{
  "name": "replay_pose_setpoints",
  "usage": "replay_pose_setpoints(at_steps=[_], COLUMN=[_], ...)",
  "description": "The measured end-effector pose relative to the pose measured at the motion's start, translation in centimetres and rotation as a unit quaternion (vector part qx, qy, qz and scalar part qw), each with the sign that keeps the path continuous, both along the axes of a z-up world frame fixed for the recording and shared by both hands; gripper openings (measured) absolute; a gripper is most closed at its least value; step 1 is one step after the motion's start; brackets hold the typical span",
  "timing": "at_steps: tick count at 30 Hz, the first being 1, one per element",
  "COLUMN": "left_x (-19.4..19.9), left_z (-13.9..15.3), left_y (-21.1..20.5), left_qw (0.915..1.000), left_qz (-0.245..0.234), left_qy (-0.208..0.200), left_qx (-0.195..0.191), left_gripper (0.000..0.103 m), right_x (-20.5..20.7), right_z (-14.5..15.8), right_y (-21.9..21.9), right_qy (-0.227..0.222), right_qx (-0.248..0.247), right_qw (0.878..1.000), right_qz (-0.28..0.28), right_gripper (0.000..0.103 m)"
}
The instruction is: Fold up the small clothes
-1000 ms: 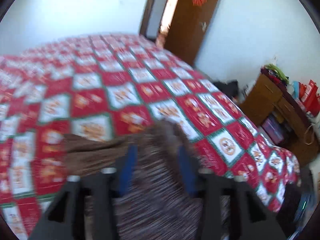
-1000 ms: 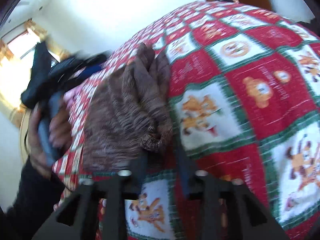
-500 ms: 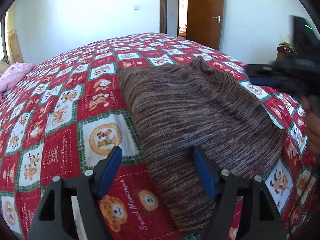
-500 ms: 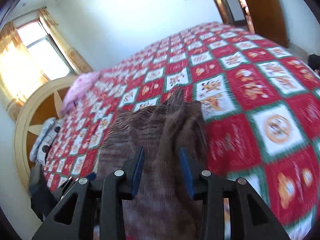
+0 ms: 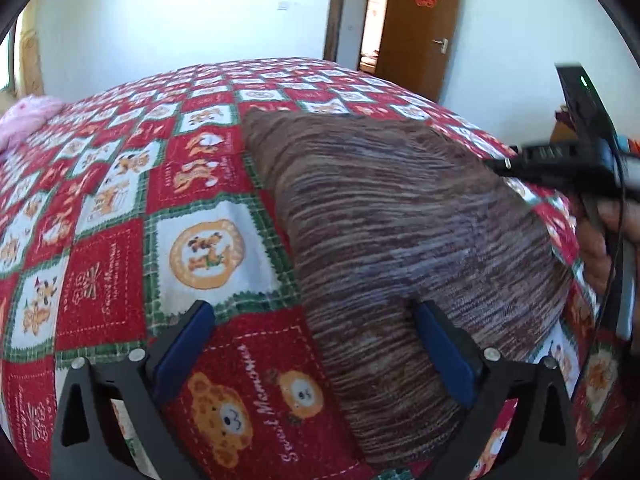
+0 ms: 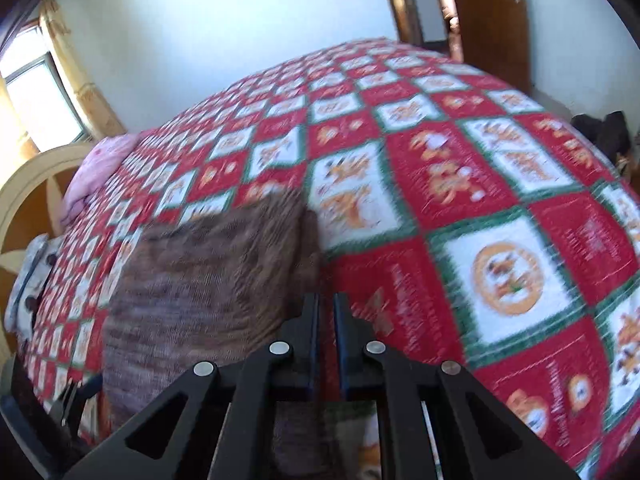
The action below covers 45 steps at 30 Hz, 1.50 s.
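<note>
**On the bed: brown knit laid flat, both tongs let go**

Over the near edge of the bed, the left gripper [image 5: 316, 344] was spreading its jaws wide. One blue pad sat over the quilt and the other over the brown knit garment [image 5: 400, 232], with the garment's edge running between them but neither pad pressing on it. The right gripper [image 6: 326, 312] was drawing its jaws nearly together just beside the garment's right edge, and I could see no cloth caught in the narrow slit.

The garment [image 6: 208, 280] lay spread on the red-and-white checked quilt [image 5: 200, 256] as one broad, fairly smooth panel, looking already doubled over. I judged one fold done and released, with perhaps another fold or some smoothing to come.

Farther out, a pink pillow [image 6: 100, 168] lay at the head of the bed by the curved headboard [image 6: 36, 184]. A brown door [image 5: 420, 32] stood open behind. Nothing lay on the quilt near the garment, so I saw no obstacle. The person's hand [image 5: 608, 248] around the right tool was the only thing close by.
</note>
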<state>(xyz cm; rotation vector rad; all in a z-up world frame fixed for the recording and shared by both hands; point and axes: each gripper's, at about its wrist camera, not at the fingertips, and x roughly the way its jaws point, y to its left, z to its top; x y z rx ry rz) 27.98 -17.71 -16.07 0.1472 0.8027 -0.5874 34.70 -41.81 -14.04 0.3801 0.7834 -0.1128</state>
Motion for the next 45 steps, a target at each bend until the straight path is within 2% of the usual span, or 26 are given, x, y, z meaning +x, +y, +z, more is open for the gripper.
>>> replay_pose_setpoints(at_steps=[1,3,4,6,8,9,10,11,12,13,15,16,18,21,22,24,27,28,30,31,33,34,35,38,41,45], left_x=[-0.1,-0.2,-0.2,-0.2,-0.3,-0.4,-0.6,-1.0,-1.1,-1.2,-1.4,-1.4,-1.3,-1.5,-1.5,-1.9,-1.9,-1.8,-1.5,-1.4,-1.2,-1.2,-1.2,-1.0,-0.7,-0.1], left_z=[0.0,-0.1,-0.1,-0.1,-0.1,-0.1,-0.1,-0.1,-0.1,-0.1,-0.1,-0.1,-0.1,-0.2,-0.1,-0.2,-0.1,-0.2,-0.2,-0.3,-0.3,-0.3,-0.3,-0.3,-0.3,0.1], left_y=[0.1,0.4,0.4,0.6,0.7,0.6,0.5,0.3,0.2,0.1,0.0,0.0,0.0,-0.2,-0.3,-0.4,-0.3,-0.2,0.1,0.3,0.6,0.6,0.6,0.4,0.3,0.0], left_qw=[1.0000,1.0000,1.0000,0.9999,0.9999,0.9999,0.9999,0.9999,0.9998,0.9997,0.9995,0.9995,0.9995,0.9993,0.9992,0.9989,0.9990,0.9992,0.9995,0.9997,0.9997,0.9997,0.9997,0.9997,0.9999,0.9997], left_qz=[0.002,0.004,0.005,0.005,0.007,0.008,0.006,0.003,0.000,0.000,0.001,0.001,0.000,-0.004,-0.007,-0.008,-0.007,-0.007,-0.006,-0.005,-0.003,-0.003,-0.003,-0.002,0.002,0.015], left_qy=[-0.002,-0.004,-0.003,-0.003,-0.003,-0.005,-0.012,-0.017,-0.021,-0.025,-0.030,-0.031,-0.031,-0.036,-0.039,-0.043,-0.042,-0.039,-0.029,-0.024,-0.019,-0.019,-0.019,-0.019,-0.013,-0.005], left_qx=[-0.001,-0.004,-0.006,-0.009,-0.011,-0.009,-0.005,-0.001,0.003,0.007,0.010,0.009,0.010,0.012,0.012,0.016,0.014,0.010,0.000,-0.005,-0.015,-0.016,-0.015,-0.011,-0.006,0.016], left_gripper=[0.103,0.103,0.103,0.103,0.103,0.103,0.103,0.103,0.103,0.103,0.103,0.103,0.103,0.103,0.103,0.103,0.103,0.103,0.103,0.103,0.103,0.103,0.103,0.103,0.103,0.103], right_x=[0.1,1.0,1.9,4.3,7.5,8.5,9.3,10.1,10.8,10.7,10.3,10.0,10.2,12.4,13.3,16.2,17.3,17.0,14.7,13.2,9.7,7.4,5.3,0.9,-2.2,-4.1], right_z=[0.7,2.4,2.9,3.2,1.8,1.1,0.5,-0.5,-1.3,-1.1,0.7,1.8,3.3,2.3,1.3,-2.3,-1.9,-1.2,0.9,1.7,3.1,3.5,3.6,2.3,-1.8,-2.1], right_y=[-0.1,0.6,1.3,2.6,3.1,3.1,3.4,3.6,3.3,2.8,3.3,4.3,7.0,12.1,13.1,14.1,12.1,11.5,10.3,9.7,8.3,7.6,7.2,7.4,6.3,3.1], right_qy=[-0.014,-0.048,-0.052,-0.025,0.032,0.047,0.064,0.096,0.118,0.111,0.086,0.064,0.032,0.069,0.090,0.156,0.138,0.129,0.092,0.079,0.050,0.038,0.030,0.040,0.115,0.088], right_qx=[0.001,0.002,-0.006,-0.027,-0.025,-0.033,-0.051,-0.087,-0.090,-0.077,-0.104,-0.117,-0.103,-0.084,-0.094,-0.149,-0.110,-0.108,-0.148,-0.137,-0.064,-0.028,-0.016,-0.048,-0.147,-0.058], right_qw=[1.000,0.999,0.998,0.998,0.997,0.996,0.995,0.990,0.988,0.990,0.991,0.991,0.989,0.972,0.967,0.958,0.972,0.975,0.976,0.977,0.981,0.978,0.975,0.967,0.963,0.979], right_qz=[0.001,0.025,0.037,0.058,0.071,0.061,0.061,0.057,0.048,0.038,0.022,0.032,0.097,0.209,0.221,0.191,0.158,0.145,0.132,0.141,0.176,0.202,0.219,0.246,0.196,0.176], right_gripper=[0.026,0.038,0.049,0.057,0.057,0.049,0.033,0.033,0.033,0.033,0.035,0.035,0.035,0.035,0.035,0.035,0.035,0.035,0.035,0.035,0.037,0.040,0.041,0.041,0.042,0.044])
